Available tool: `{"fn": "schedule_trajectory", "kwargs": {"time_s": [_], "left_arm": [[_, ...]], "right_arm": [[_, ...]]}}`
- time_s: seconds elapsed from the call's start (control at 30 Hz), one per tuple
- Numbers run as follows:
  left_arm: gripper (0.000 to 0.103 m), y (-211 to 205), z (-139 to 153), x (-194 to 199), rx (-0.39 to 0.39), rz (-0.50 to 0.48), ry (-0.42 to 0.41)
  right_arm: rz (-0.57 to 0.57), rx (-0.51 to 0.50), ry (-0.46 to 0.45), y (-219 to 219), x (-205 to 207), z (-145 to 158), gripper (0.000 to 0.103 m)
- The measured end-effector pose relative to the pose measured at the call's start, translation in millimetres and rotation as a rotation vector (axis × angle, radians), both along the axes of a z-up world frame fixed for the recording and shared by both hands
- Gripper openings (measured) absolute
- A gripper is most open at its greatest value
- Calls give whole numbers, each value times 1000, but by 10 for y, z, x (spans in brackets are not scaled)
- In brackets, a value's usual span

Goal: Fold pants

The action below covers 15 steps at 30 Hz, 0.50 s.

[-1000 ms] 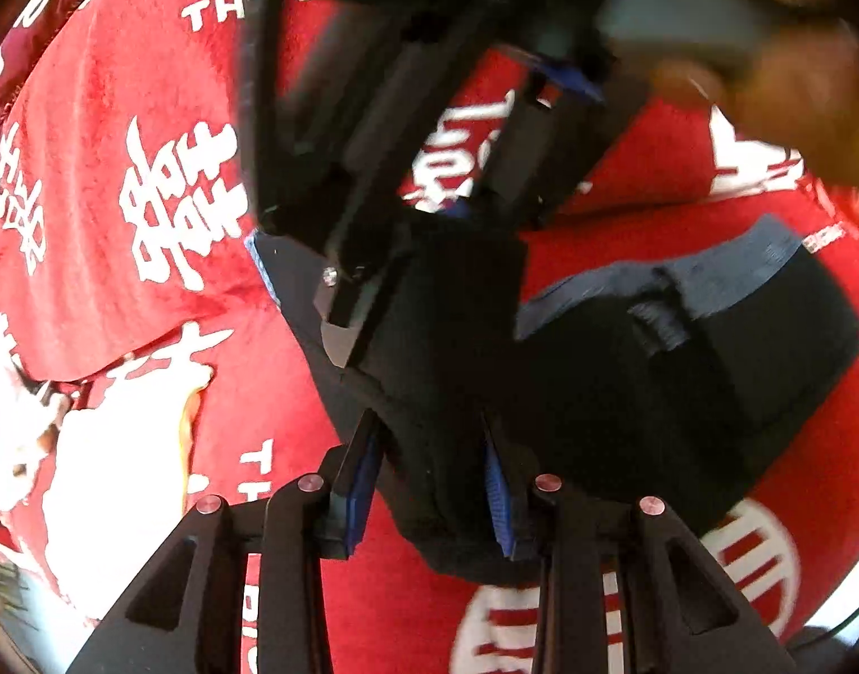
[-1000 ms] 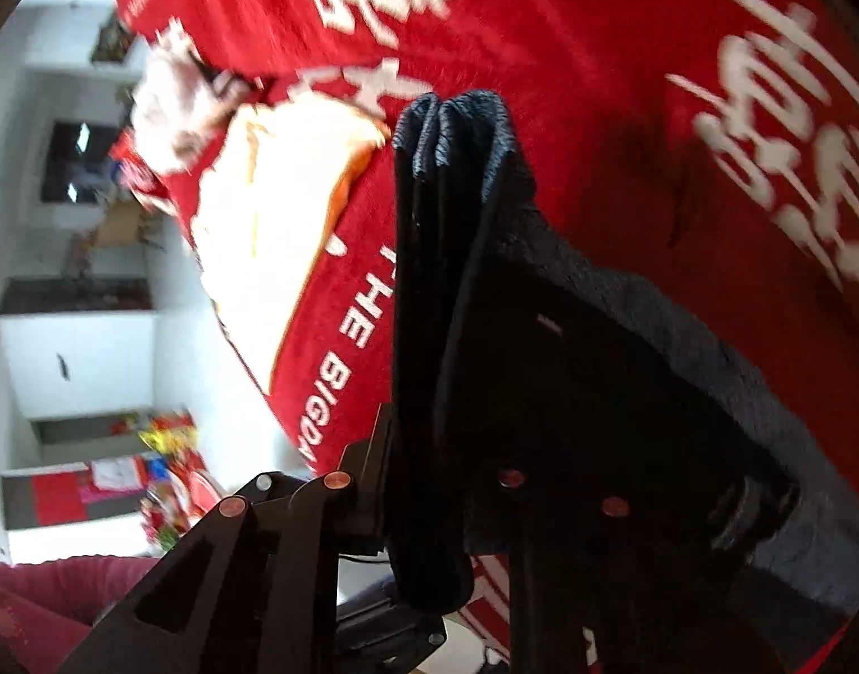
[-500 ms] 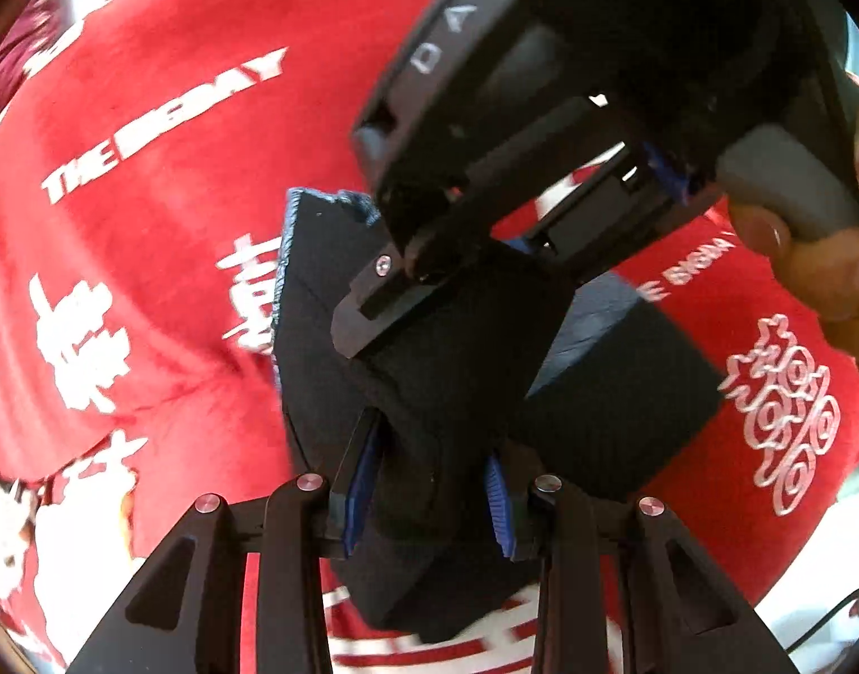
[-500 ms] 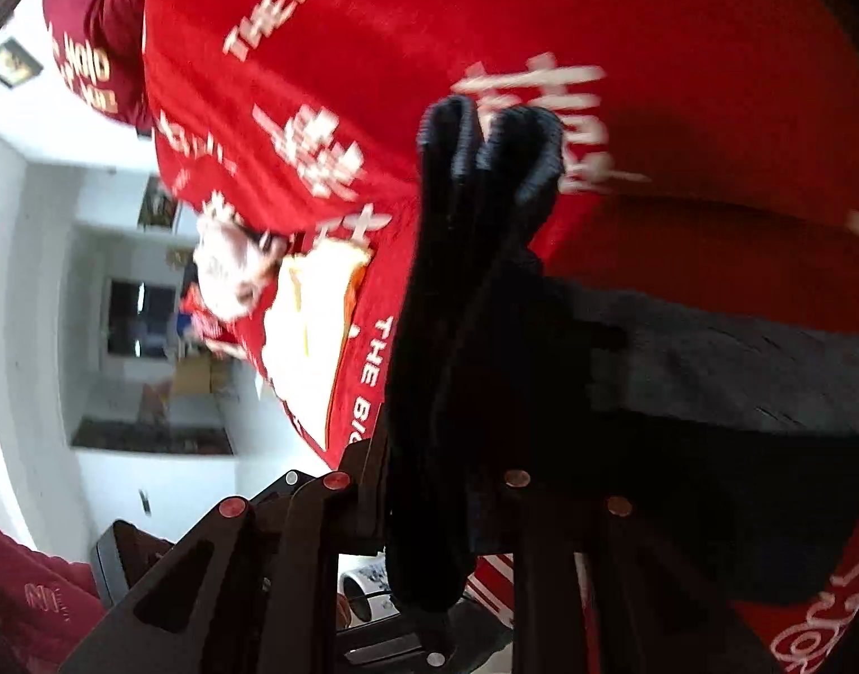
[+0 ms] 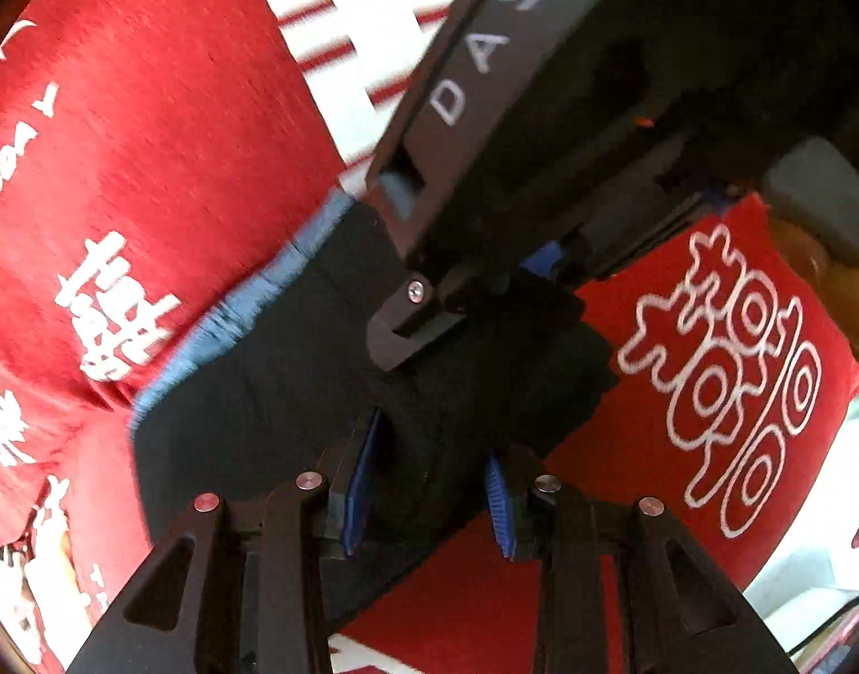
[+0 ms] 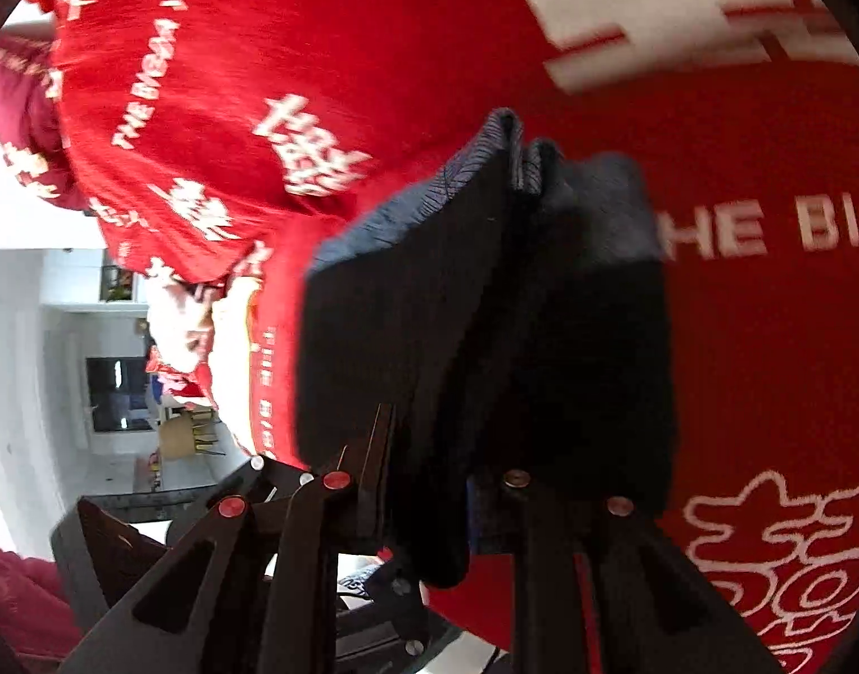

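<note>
- the left wrist view alone shows both tools at once: the right gripper [image 5: 468,303] reaches in from above, its black body printed "das", with the person's hand [image 5: 839,281] on its grey handle at the far right edge.
- the right wrist view alone shows the room past the cloth's edge, to the left of the right gripper [image 6: 429,483]: white walls, a dark screen [image 6: 117,393] and a yellowish chair [image 6: 179,438].
- the right wrist view also shows the layered edges of the folded pants [image 6: 485,309] end-on, several dark folds stacked together with a grey-blue rim at the top.
- in the left wrist view the pants [image 5: 294,393] read as one flat dark bundle ahead of the left gripper [image 5: 429,494], with a light blue edge running up to the left.
- the left gripper's jaws stand narrow, their blue pads [image 5: 355,500] pressing either side of a thick fold of the pants.
- the right gripper's jaws are also narrow and clamp the bundle; the cloth hangs down between the fingers and hides the right one's pad.
- the right gripper's tip grips the pants just ahead of the left gripper's hold.
- the red tablecloth [image 5: 148,140] with white lettering and characters lies beneath and all around the pants; whether the bundle touches it cannot be told.
</note>
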State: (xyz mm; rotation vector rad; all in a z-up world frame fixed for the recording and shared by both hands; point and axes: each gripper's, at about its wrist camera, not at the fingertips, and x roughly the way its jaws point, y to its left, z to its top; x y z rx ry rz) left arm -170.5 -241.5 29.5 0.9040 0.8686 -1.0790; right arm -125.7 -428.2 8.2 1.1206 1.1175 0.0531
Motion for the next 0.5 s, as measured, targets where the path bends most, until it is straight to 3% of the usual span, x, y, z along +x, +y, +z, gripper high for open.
{"fn": "schedule_trajectory", "kwargs": {"time_s": [0.1, 0.17, 0.3, 0.37, 0.5], "left_arm": [[41, -5, -87, -77, 36, -32, -38], [58, 22, -98, -33, 59, -17, 25], [62, 175, 41, 99, 59, 35, 100], [71, 290, 157, 205, 42, 101, 97], [71, 455, 254, 554, 44, 292, 165]], "right_arm": [[-32, 34, 8, -20, -87, -190, 23], [-33, 21, 38, 3, -124, -272, 26], [-33, 12, 67, 7, -207, -294, 26], [-34, 2, 80, 13, -228, -275, 26], [-38, -61, 127, 59, -297, -229, 26]]}}
